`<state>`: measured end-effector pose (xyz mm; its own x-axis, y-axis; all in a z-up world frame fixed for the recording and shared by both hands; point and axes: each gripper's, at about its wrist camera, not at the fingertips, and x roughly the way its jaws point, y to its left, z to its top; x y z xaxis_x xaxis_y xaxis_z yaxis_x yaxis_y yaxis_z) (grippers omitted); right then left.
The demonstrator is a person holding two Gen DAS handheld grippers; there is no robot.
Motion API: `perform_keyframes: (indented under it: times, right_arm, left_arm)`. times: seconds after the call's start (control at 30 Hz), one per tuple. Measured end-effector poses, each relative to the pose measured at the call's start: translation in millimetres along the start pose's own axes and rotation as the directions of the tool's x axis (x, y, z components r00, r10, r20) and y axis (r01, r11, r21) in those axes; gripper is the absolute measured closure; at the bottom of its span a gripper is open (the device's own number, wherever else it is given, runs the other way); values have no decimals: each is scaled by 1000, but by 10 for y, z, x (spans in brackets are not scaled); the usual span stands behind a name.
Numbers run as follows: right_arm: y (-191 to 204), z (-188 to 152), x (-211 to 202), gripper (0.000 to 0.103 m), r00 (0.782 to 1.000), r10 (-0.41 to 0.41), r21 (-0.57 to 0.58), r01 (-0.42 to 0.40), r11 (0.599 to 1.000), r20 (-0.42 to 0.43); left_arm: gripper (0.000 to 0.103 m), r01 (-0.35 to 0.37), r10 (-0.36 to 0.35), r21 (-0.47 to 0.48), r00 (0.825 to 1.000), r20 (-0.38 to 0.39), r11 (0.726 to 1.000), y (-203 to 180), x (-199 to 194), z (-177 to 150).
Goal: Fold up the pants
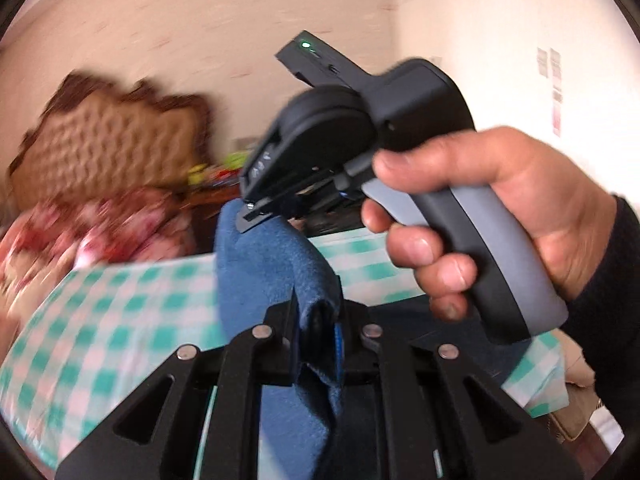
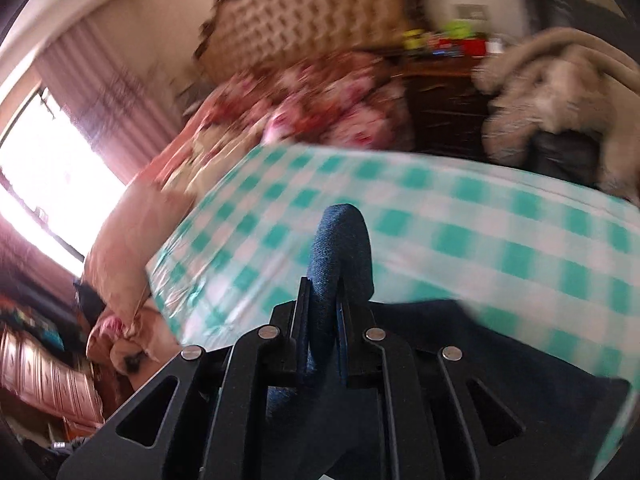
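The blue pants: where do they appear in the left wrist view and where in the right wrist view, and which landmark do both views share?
Left wrist view: the blue pants rise from the bottom centre, clamped in the left tool and, higher up, in the right tool.
Right wrist view: the blue pants stand as a fold at bottom centre, clamped in the right tool.
Shared landmark: the tufted headboard.

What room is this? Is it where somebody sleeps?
Most likely a bedroom. There is a tufted headboard, flowery pillows piled below it, and a bed with a green checked sheet.
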<state>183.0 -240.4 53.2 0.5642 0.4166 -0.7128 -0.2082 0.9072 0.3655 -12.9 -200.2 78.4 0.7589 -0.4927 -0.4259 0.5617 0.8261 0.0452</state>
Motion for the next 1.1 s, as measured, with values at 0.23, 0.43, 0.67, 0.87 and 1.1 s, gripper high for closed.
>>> perform_keyframes:
  times: [0.23,0.43,0.67,0.87,1.1]
  right_arm:
    - [-1971,-848,-424,93,998,-61,259,66,964,-24]
    - [-2705,-1432,76,93,991,-55,344,94,934,-122]
    - [-2688,-1303,149,91,987,-50,276,92,957,-154]
    - [-2614,-1201,-407,95,998,-50,209,59,976,-47]
    - [-3034,-1437,-765,95,994,-107,279,108,954,-17]
  left_arm:
    - [91,92,-72,204,992,-103,975,-1682,963,-488]
    - [72,53,15,368,984,-180,928,-2170,1479,-1142]
    - [92,-29,98,487,988,-117,873,-2277,1523,-1281]
    - [92,-119,122,568,992,32,814,-2496,1287,-1092]
    - [92,-54,42,643,999,34,764,-2895,1404,-1095]
